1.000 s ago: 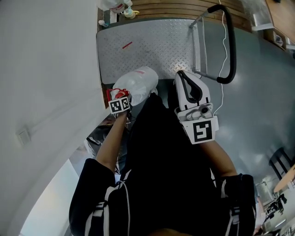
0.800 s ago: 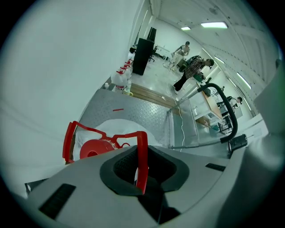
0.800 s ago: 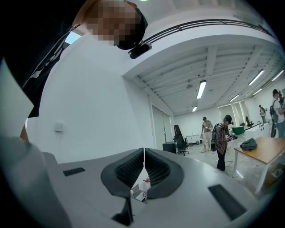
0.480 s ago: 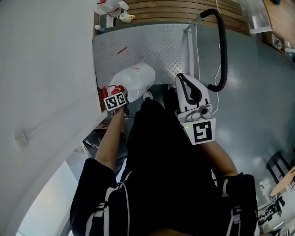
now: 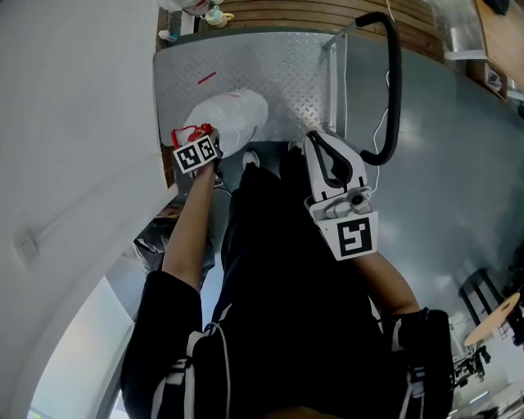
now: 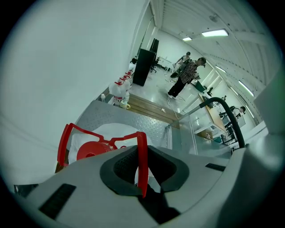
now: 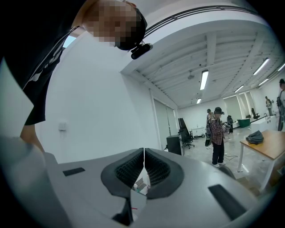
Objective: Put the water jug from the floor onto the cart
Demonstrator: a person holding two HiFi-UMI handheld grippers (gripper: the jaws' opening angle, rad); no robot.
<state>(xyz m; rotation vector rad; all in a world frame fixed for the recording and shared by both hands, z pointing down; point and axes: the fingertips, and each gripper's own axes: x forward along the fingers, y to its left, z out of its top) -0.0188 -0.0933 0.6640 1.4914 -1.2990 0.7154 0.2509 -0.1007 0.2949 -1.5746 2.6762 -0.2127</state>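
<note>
The water jug (image 5: 228,119), clear plastic with a red cap (image 6: 91,150), hangs by its red carry handle (image 6: 142,160) over the near left part of the cart's steel deck (image 5: 282,69). My left gripper (image 5: 196,137) points steeply down and is shut on that handle; in the left gripper view one red bar of it runs between the pads of this gripper (image 6: 141,173). Whether the jug's base touches the deck is hidden. My right gripper (image 5: 316,139) is held level near the cart's push handle (image 5: 394,78), and in its own view the gripper (image 7: 144,167) is shut on nothing.
A white wall (image 5: 74,123) runs close along the cart's left side. More jugs (image 6: 121,87) stand past the deck's far end by a wooden pallet (image 5: 327,12). A dark bag (image 5: 160,239) lies by my left leg. People (image 6: 185,75) stand far off.
My left gripper has carried the jug forward, from the deck's near edge to over the deck. The right gripper has shifted slightly and stays shut.
</note>
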